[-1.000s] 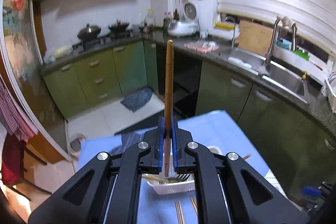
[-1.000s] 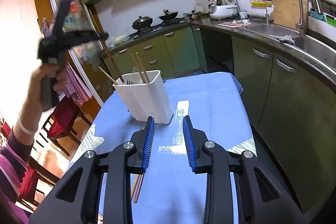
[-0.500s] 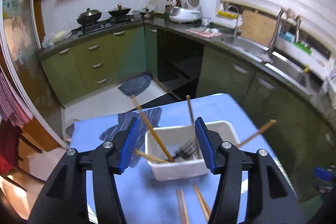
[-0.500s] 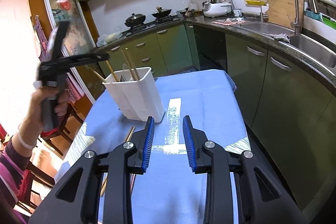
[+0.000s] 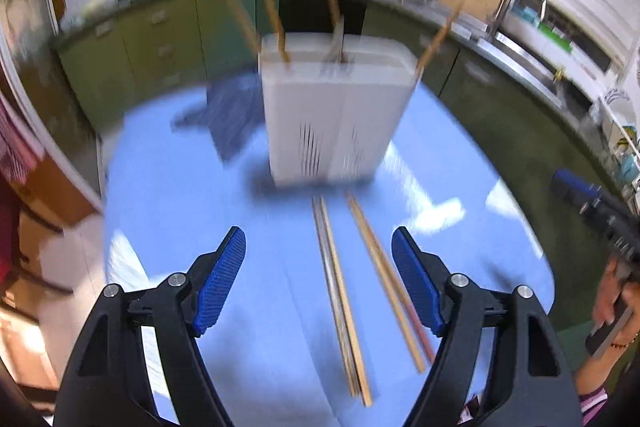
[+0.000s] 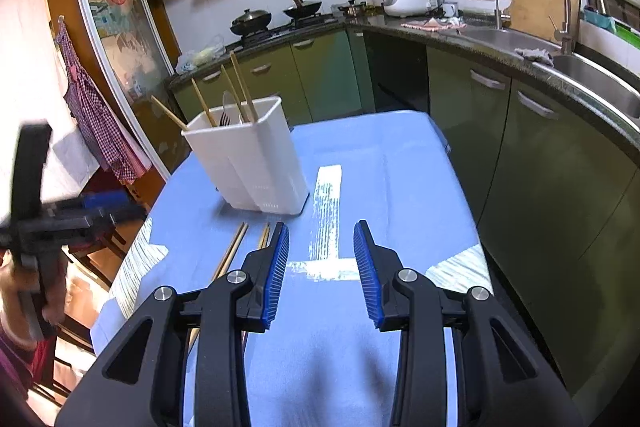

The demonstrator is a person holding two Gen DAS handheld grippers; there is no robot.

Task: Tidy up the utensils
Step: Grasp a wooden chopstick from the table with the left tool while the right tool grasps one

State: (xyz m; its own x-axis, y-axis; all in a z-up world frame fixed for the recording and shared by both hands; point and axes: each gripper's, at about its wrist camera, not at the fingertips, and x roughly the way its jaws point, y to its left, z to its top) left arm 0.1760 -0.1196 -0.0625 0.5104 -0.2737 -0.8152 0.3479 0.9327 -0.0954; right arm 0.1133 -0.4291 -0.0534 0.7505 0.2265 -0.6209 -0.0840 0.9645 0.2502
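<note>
The left gripper [image 5: 319,275] hangs above the blue-covered worktop [image 5: 200,227] with its jaws spread wide and opening further; nothing is pressed between the blue pads [image 5: 218,279]. Directly below and ahead of it, between the 2 fingers as its own camera sees them, 2 pairs of chopsticks [image 5: 340,291] lie flat on the cloth, running lengthwise away from the gripper toward the white utensil holder [image 5: 332,115]. The left pair sits near the middle of the gap, the right pair close to the inner side of the right finger; the 2 pairs lie near each other but apart. This view is blurred, so finer detail of the sticks cannot be told.

The utensil holder stands upright just beyond the far ends of those chopsticks. From the right wrist view it holds 4 chopsticks [image 6: 240,87] leaning at different angles, plus a fork [image 6: 225,117] and what looks like a pale spoon.

The right gripper [image 6: 321,275] is partly open over bare cloth, its jaws opening, with nothing between them. The holder stands ahead and to its left, and the loose chopsticks lie just left of its left finger. Farther left, a hand [image 6: 24,291] holds the left gripper at the worktop's edge.
</note>
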